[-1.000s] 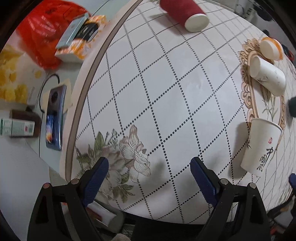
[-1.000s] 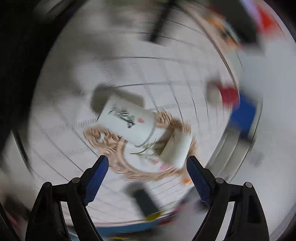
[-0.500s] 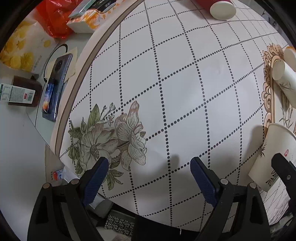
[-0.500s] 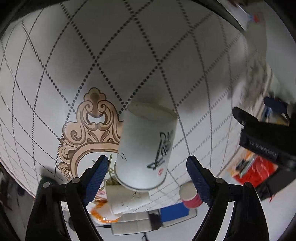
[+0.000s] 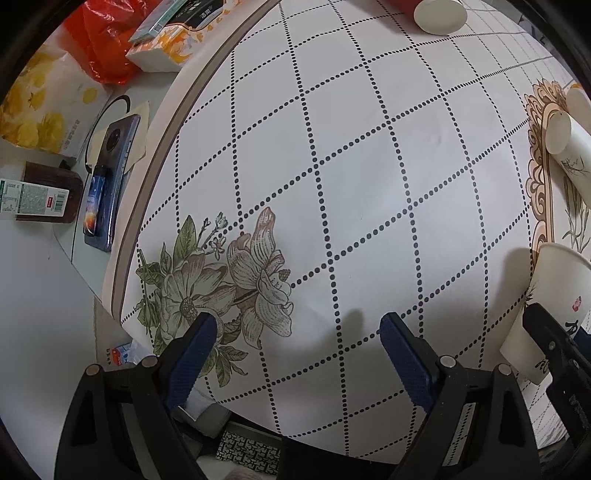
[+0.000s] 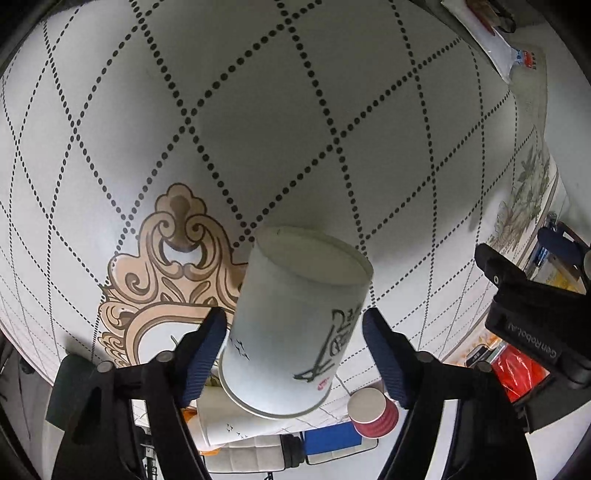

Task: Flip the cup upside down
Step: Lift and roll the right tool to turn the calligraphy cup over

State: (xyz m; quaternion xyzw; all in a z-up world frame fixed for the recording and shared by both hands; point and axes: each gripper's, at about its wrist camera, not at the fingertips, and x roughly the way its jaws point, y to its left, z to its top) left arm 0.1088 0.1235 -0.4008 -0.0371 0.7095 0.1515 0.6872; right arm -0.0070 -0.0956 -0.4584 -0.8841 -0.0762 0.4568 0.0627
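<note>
A white paper cup (image 6: 295,325) with black calligraphy stands on the patterned tablecloth; in the right wrist view it lies between my right gripper's (image 6: 293,332) open fingers, with a small gap on each side. The camera there is turned over, so the cup's base points up in the frame. The same cup (image 5: 550,314) shows at the right edge of the left wrist view with a black right-gripper finger (image 5: 554,339) across it. My left gripper (image 5: 293,339) is open and empty above the flower print (image 5: 229,280) near the table's edge.
Another white cup (image 5: 570,147) lies on its side on the ornate print. A red cup (image 5: 436,11) lies at the far edge. Off the table's left edge are a phone (image 5: 107,181), a tissue pack (image 5: 166,51) and a red bag (image 5: 99,44).
My right gripper has closed in on the calligraphy cup, which now sits between its fingers. The left gripper has barely moved in the last half second.
</note>
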